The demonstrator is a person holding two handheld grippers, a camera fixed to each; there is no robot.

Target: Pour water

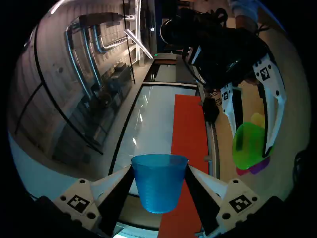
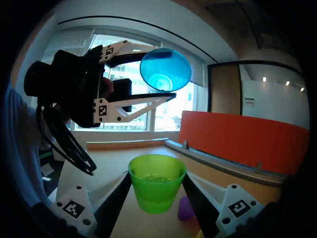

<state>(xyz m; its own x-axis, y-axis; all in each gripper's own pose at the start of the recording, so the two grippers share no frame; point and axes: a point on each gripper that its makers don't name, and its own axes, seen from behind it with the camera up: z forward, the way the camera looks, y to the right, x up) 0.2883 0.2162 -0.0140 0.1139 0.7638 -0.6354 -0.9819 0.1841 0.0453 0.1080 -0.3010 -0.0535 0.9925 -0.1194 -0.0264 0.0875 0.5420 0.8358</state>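
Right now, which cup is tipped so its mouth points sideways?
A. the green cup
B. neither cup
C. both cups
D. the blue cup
D: in the right gripper view the blue cup is held up high with its open mouth turned sideways, while the green cup sits upright lower down.

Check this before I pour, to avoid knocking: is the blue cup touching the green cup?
Apart. The right gripper view shows the blue cup tipped well above the green cup, with window and desk visible between them.
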